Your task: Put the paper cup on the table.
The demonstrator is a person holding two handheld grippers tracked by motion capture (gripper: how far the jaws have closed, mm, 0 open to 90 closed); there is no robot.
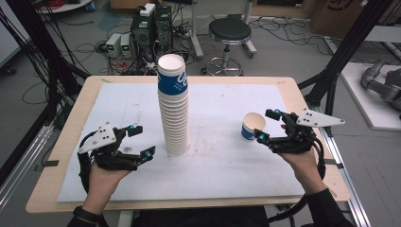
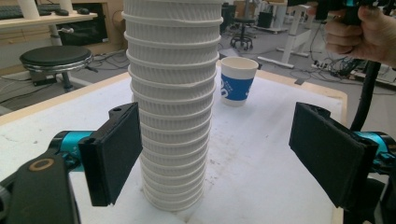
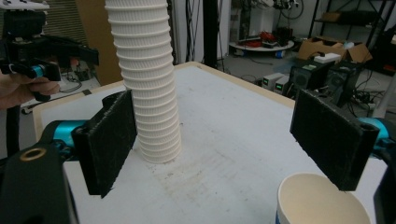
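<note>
Cup unstacking, one blue-banded paper cup [image 1: 252,126] standing alone on the white mat right of the tall cup stack [image 1: 173,106]: right gripper [image 1: 268,126] above it, jaws released, left gripper [image 1: 142,142] agape beside the stack base, likely next bracing the stack for another pull.

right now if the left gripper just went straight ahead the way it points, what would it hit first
Most likely the tall stack of cups. The left gripper has open jaws, and the stack stands just ahead, nearer its left jaw. The single cup sits farther back. Depth is hard to judge.
</note>
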